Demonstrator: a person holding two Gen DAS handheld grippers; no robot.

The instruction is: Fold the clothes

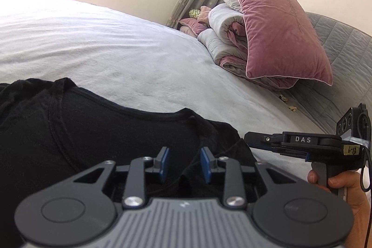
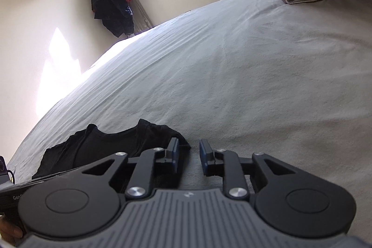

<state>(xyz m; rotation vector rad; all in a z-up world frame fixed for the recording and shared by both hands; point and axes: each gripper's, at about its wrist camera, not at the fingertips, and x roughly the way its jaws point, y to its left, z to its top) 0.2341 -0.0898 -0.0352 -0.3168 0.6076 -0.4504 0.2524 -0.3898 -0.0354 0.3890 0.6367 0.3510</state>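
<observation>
Shirt [image 1: 97, 131] lies rumpled on the bed [image 1: 116, 50], well apart from the pillow [image 1: 279, 31]; no neat fold shows, so most folding seems left. Left gripper [image 1: 184, 163] and right gripper [image 2: 188, 156] both gape, gripping nothing.

Black grippers [image 1: 184, 164], blue-padded fingers [image 1: 165, 164], silver screws, ribbed grey housing

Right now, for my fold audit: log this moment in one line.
left tool: open, over black shirt | right tool: open, at shirt edge | shirt: flat on bed
</observation>
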